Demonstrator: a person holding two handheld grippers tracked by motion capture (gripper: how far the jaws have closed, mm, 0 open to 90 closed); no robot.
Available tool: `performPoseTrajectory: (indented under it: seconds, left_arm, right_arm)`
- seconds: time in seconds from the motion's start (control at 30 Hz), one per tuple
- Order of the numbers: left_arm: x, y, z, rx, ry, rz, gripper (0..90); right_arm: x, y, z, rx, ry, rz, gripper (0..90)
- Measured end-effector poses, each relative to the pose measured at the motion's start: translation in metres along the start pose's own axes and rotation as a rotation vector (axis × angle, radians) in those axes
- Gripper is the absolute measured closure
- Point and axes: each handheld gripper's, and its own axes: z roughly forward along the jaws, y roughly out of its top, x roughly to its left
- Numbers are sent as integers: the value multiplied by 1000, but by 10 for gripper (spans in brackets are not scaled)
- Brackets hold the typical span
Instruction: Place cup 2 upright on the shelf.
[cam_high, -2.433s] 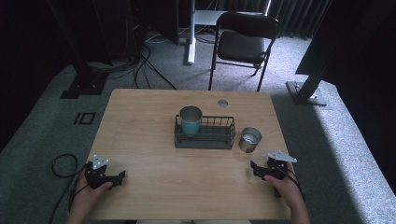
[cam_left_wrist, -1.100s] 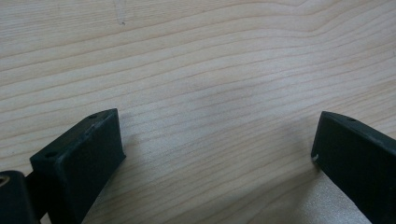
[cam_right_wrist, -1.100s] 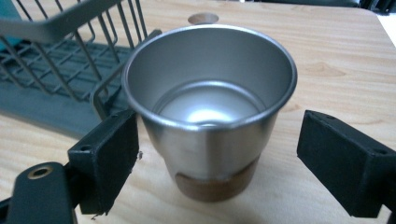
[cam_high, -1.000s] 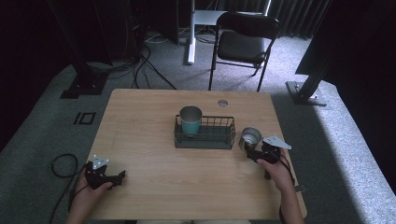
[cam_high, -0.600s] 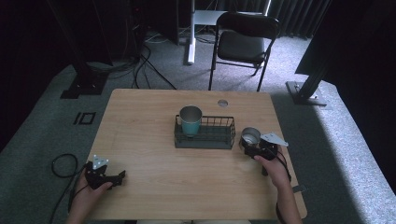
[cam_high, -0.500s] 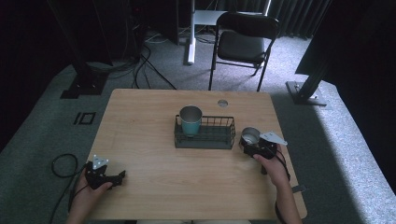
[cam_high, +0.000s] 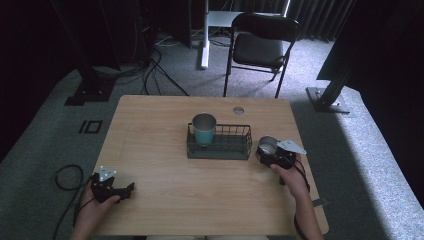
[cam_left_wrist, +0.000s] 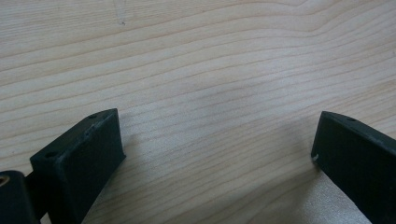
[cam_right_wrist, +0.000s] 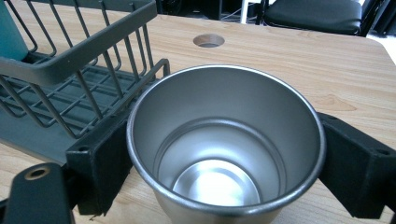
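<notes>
An empty steel cup (cam_high: 268, 143) (cam_right_wrist: 224, 154) stands on the wooden table just right of a dark wire basket (cam_high: 235, 151) (cam_right_wrist: 84, 53). My right gripper (cam_high: 265, 151) (cam_right_wrist: 225, 140) has one jaw on each side of the cup at full width, close against its wall. A teal cup (cam_high: 204, 129) (cam_right_wrist: 9, 32) stands upright in the basket's left end. My left gripper (cam_high: 130, 189) (cam_right_wrist: 217, 135) rests open on bare wood near the table's front left, with nothing between its jaws.
A round cable hole (cam_high: 238, 110) (cam_right_wrist: 208, 40) lies in the table (cam_high: 165, 150) behind the basket. A black folding chair (cam_high: 260, 47) stands beyond the far edge. Cables trail on the floor at left.
My right gripper has moved forward and left from the table's front right up to the steel cup, and its jaws now flank it. The left gripper has not moved.
</notes>
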Motion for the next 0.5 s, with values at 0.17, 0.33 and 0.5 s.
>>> performPoseTrajectory:
  seconds: [0.17,0.33,0.5]
  left_arm:
    - [0,0,0,0,0,0,27]
    - [0,0,0,0,0,0,27]
    - [0,0,0,0,0,0,27]
  right_arm:
    - [0,1,1,8,-6,-18,115]
    - [0,3,1,17,-8,-34,124]
    - [0,5,0,25,-7,-48,130]
